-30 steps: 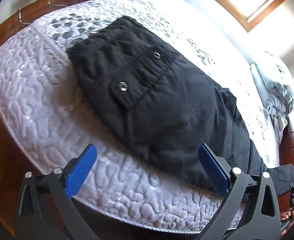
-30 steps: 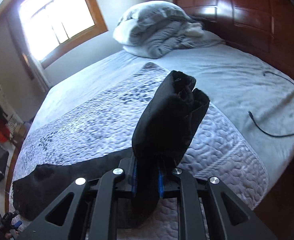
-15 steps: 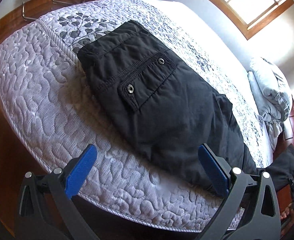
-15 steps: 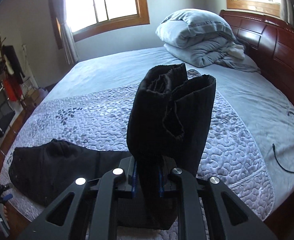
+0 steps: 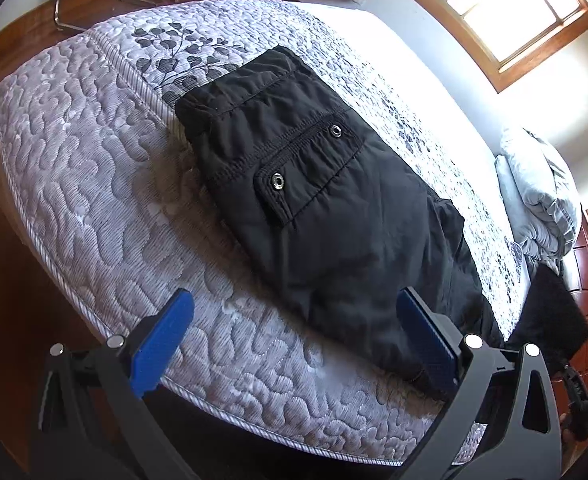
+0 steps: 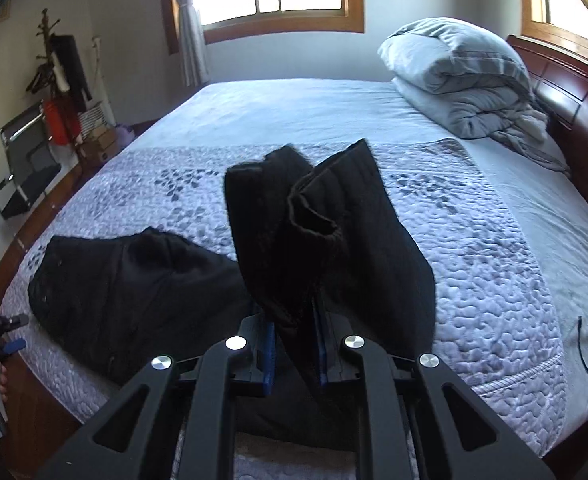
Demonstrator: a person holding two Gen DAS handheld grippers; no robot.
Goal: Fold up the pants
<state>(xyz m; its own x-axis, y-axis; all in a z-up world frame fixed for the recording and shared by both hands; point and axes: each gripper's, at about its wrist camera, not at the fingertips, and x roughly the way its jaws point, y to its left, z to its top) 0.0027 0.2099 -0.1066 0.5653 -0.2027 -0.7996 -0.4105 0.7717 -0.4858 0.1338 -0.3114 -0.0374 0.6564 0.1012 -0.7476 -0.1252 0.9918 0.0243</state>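
Black pants (image 5: 318, 200) lie on the quilted bed, waist end toward the far left corner, a snap pocket facing up. My left gripper (image 5: 294, 344) is open and empty, hovering over the bed's near edge just short of the pants' near side. My right gripper (image 6: 294, 344) is shut on the pants' leg ends (image 6: 314, 216), which stand up from the jaws above the bed. The waist part (image 6: 133, 280) lies flat to the left in the right wrist view. The lifted leg ends also show at the far right of the left wrist view (image 5: 550, 320).
The bed has a grey quilted cover (image 5: 93, 184) and a wooden headboard (image 6: 574, 92). A rolled grey duvet (image 6: 466, 76) sits near the headboard. A black cable (image 6: 586, 352) lies at the right edge. A chair (image 6: 25, 168) and boxes stand on the wooden floor to the left.
My right gripper has swung left with the leg ends, bringing the waist part into its view. My left gripper has drawn back and risen slightly, still open.
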